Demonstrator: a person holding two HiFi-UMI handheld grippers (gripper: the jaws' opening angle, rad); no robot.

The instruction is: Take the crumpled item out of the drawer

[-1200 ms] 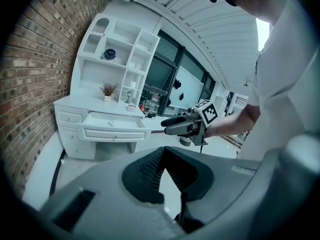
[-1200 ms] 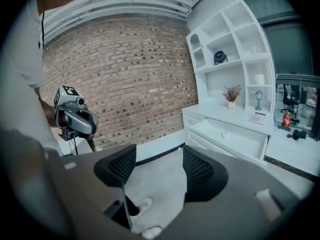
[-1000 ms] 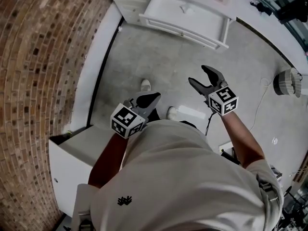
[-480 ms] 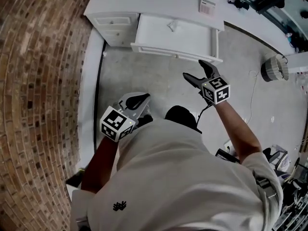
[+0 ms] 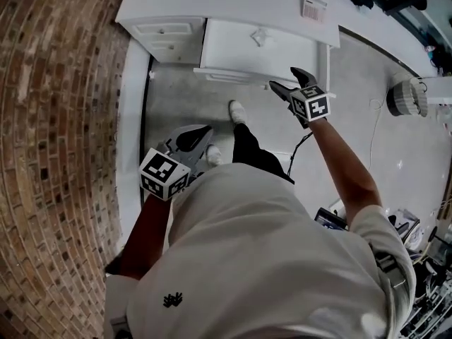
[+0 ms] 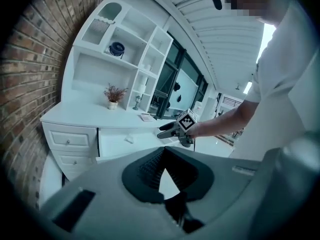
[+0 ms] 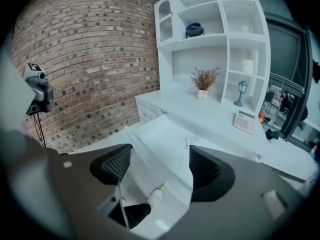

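1. The brick wall [image 5: 49, 133] runs off to the left of both pairs of jaws. In the right gripper view I see it beyond the left-hand jaw.
2. The white desk unit [image 5: 212, 2] stands ahead of both grippers, past the jaw tips.
3. Its open drawer [image 5: 289, 58] lies straight ahead of my right gripper [image 5: 284, 78]. It shows in the gap between that gripper's jaws, beyond the tips.
4. My right gripper's jaws stand wide apart and are closing, with nothing between the pads and nothing held.
5. My left gripper [image 5: 201, 129] hangs well behind the right one. Its jaws meet at the tips and grip nothing.
6. The crumpled item [image 5: 260, 37], small and white, lies inside the drawer. It is ahead of the right gripper's jaws, toward the right-hand one and well clear of both tips.
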